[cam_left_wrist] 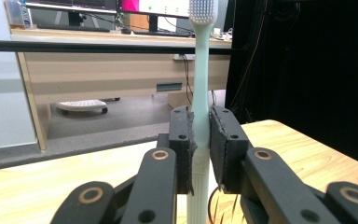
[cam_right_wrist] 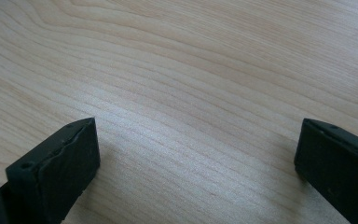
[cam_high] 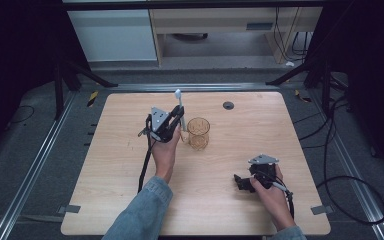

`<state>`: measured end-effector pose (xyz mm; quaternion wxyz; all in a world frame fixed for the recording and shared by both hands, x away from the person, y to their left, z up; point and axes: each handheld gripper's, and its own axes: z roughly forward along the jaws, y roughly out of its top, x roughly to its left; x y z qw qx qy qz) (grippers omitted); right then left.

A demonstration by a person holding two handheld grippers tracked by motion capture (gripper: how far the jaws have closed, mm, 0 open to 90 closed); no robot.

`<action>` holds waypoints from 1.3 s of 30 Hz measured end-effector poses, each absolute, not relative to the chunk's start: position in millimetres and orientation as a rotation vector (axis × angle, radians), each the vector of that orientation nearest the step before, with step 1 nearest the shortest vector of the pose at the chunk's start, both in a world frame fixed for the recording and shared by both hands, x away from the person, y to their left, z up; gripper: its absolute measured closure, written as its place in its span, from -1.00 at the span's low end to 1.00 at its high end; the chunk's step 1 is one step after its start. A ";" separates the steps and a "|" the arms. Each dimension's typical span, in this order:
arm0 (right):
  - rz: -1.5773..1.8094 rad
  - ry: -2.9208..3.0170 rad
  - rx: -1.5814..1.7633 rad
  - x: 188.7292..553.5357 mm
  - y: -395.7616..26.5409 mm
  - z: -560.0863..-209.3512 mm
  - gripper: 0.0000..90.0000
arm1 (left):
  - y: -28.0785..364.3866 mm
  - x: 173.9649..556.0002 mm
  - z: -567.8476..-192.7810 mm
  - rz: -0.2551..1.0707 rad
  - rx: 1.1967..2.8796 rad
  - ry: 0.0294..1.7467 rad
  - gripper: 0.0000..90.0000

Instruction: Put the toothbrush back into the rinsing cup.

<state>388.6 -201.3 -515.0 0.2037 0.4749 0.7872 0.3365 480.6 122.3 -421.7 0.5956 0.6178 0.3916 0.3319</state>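
Right gripper low at the near right of the table, jaws wide apart, nothing between them. Right gripper view: both black pads hover close over bare pale wood grain, tips pointing across the tabletop.

Left gripper further in, left of centre, jaws clamped on a toothbrush. Toothbrush is pale mint green, slim handle, white bristle head, held upright with the head up. High view has it as a thin light stick rising above the gripper, head clear of the jaws.

Left gripper view gives the detail the high view lacks: toothbrush pinched mid-handle between the two pads, ribbed lower handle running down below them, bristles facing the camera at the top edge.

Just right of the left gripper: amber see-through cup with a faceted pattern, upright on the table, beside the toothbrush's lower end. Can't tell whether the handle tip is in the cup or beside it.

Further back on the table: small dark round grommet. Beyond the table, a light wooden desk with monitors on it, seen from the left gripper view.
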 end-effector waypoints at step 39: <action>0.942 2.199 1.320 388.6 -201.2 -515.0 -0.99 | 121.9 473.7 -448.1 0.763 1.440 0.945 0.75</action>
